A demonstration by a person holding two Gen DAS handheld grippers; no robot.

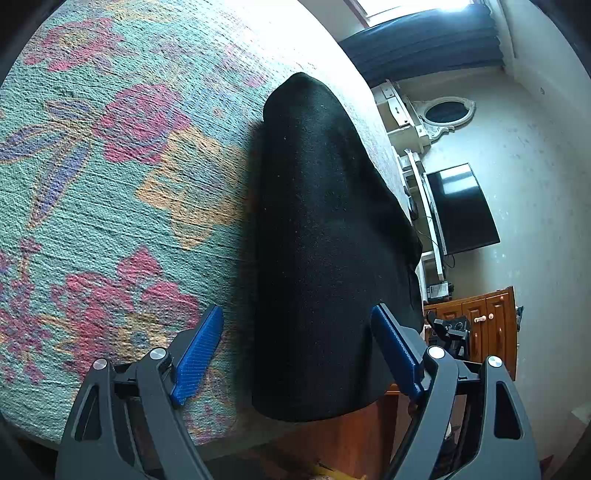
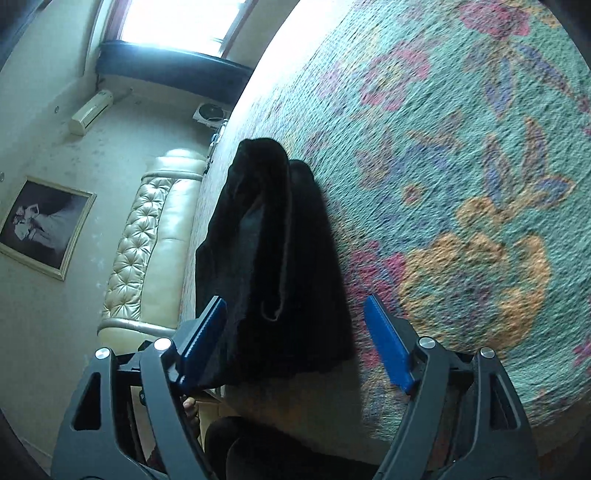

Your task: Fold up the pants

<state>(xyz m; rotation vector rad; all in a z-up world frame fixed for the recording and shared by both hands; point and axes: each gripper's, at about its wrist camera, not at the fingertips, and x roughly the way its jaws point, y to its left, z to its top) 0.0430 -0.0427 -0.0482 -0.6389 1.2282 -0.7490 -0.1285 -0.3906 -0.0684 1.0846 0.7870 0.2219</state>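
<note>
Both sets of jaws are standing wide open right now, nothing pinched in either. The left gripper (image 1: 297, 350) is hovering over the near end of the black pants (image 1: 325, 240), its blue pads (image 1: 199, 354) sitting apart on either side of the fabric without pressing on it. Same deal on the other side: the right gripper (image 2: 295, 339) is spreading its blue fingers (image 2: 388, 343) around the near end of the pants (image 2: 273, 258), and the cloth is lying loose between them, not clamped.

The pants are lying as a long, narrow, folded strip along the edge of a bed, on a teal bedspread (image 1: 110, 203) with pink, orange and purple flowers. In the right wrist view you can see layers and a seam edge showing at the near end.

Further out, the left view is catching a dark TV (image 1: 461, 210) on the wall and a wooden cabinet (image 1: 487, 325). The right view is showing a cream tufted headboard (image 2: 147, 251), a framed picture (image 2: 40, 225) and a bright window (image 2: 177, 22).
</note>
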